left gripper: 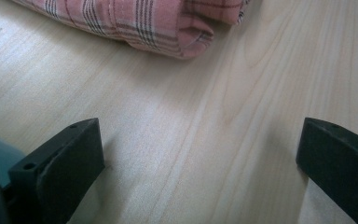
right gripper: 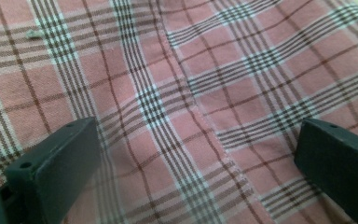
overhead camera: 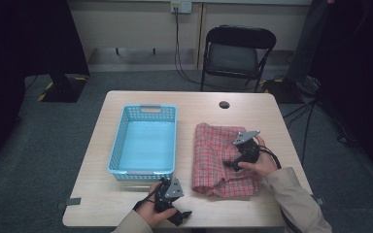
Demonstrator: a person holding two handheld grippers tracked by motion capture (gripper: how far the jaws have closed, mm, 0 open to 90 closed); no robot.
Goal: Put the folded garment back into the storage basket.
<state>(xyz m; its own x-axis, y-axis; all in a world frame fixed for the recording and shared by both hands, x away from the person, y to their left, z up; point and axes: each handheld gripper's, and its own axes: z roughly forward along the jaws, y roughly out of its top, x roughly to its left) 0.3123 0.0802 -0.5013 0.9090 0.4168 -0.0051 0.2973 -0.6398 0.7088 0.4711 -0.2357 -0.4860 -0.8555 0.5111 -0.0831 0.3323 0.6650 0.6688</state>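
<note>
With the folded plaid cloth (overhead camera: 222,160) lying toward the table's (overhead camera: 252,104) right edge beside the blue basket (overhead camera: 144,141), the right gripper (overhead camera: 233,165) hovers spread-jawed above it and the left gripper (overhead camera: 184,216) waits wide at the near edge, so grasping seems next: lower and pinch a fold.

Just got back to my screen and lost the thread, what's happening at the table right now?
A person at a wooden table holds a gripper in each hand. The right gripper hangs open over a folded red plaid cloth, gripping nothing yet. The left gripper, also open, sits over bare wood near the cloth's front corner. A blue basket stands beside the cloth with nothing in it.
</note>
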